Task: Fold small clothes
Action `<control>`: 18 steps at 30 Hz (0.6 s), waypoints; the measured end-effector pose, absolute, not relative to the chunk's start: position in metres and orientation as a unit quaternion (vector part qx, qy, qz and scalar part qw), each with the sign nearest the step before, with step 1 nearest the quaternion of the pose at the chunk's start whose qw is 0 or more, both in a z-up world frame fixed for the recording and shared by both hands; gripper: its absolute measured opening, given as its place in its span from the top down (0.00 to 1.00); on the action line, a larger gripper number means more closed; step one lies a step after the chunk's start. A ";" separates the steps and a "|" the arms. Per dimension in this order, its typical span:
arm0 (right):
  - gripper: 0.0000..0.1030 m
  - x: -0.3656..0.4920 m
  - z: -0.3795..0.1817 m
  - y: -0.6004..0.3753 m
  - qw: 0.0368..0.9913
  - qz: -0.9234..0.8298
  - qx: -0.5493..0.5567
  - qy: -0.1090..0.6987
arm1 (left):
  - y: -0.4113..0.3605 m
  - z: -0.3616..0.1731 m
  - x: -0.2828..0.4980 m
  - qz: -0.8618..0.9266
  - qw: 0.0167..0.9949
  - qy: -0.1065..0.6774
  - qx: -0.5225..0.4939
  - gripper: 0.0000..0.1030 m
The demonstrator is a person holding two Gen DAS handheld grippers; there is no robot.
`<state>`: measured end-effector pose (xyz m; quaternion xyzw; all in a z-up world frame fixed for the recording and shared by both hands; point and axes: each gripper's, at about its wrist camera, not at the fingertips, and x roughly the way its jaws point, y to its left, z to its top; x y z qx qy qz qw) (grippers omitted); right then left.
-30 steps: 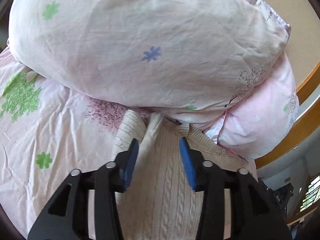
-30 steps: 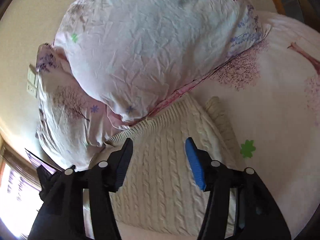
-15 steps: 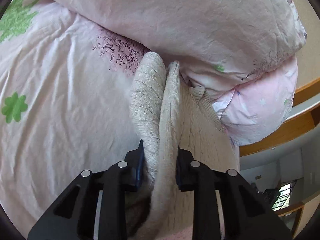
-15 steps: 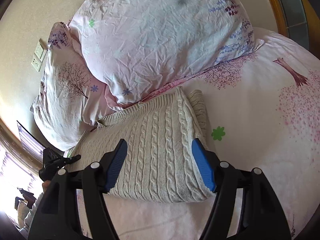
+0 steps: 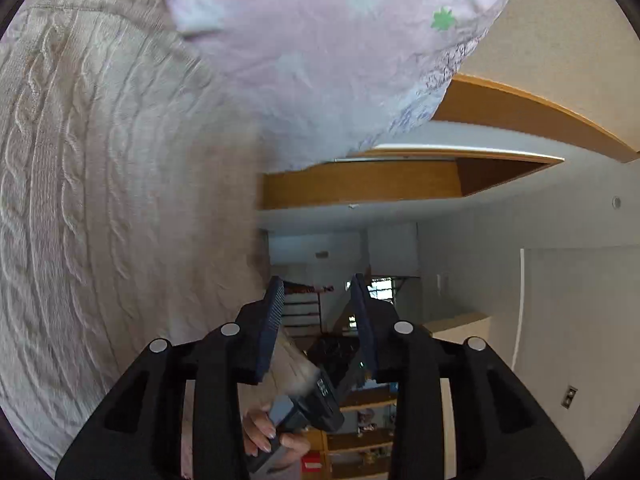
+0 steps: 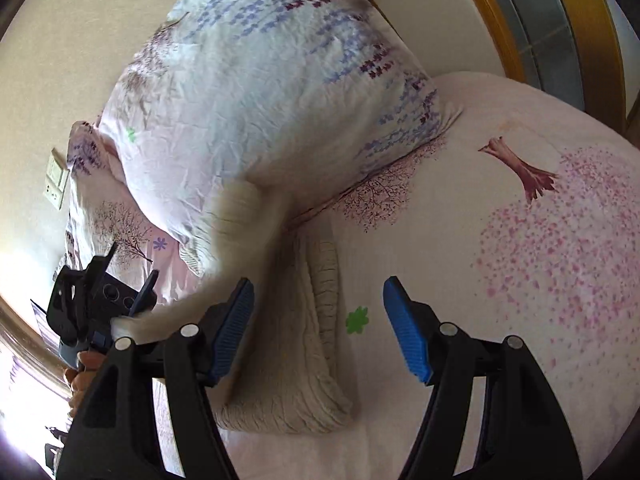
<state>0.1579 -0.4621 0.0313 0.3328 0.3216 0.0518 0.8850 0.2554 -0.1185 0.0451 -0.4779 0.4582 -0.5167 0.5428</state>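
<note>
A cream cable-knit sweater point(image 6: 308, 320) lies folded on the pink bed, its top edge against the pillows. One blurred flap of it point(image 6: 240, 232) rises toward the left gripper point(image 6: 100, 292), seen at the left of the right wrist view. In the left wrist view the sweater point(image 5: 112, 184) fills the left side, close to the lens. My left gripper point(image 5: 318, 312) has its jaws apart with nothing between them. My right gripper point(image 6: 318, 324) is wide open above the sweater's right edge, touching nothing.
Two floral pillows point(image 6: 260, 92) are stacked at the head of the bed. The pink duvet point(image 6: 540, 240) with tree prints spreads to the right. A wooden headboard frame point(image 6: 500, 12) runs behind. The right gripper's handle and a hand point(image 5: 280, 432) show in the left wrist view.
My left gripper was shut on a pinch of the sweater; now its jaws are apart and it has swung up and sideways. My right gripper has drawn back and to the right, still open.
</note>
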 end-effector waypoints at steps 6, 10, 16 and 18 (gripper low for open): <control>0.14 0.197 0.007 -0.483 0.824 0.123 0.383 0.399 | -0.032 0.081 0.224 -0.399 0.764 0.397 -0.317 0.17; 0.14 0.236 -0.016 -0.474 0.776 0.158 0.416 0.447 | -0.015 0.052 0.228 -0.292 0.791 0.470 -0.262 0.13; 0.25 0.256 -0.027 -0.448 0.762 0.177 0.397 0.480 | -0.045 0.014 0.234 -0.249 0.791 0.523 -0.196 0.09; 0.61 0.257 -0.034 -0.437 0.750 0.194 0.397 0.493 | -0.049 0.014 0.232 -0.243 0.809 0.498 -0.197 0.08</control>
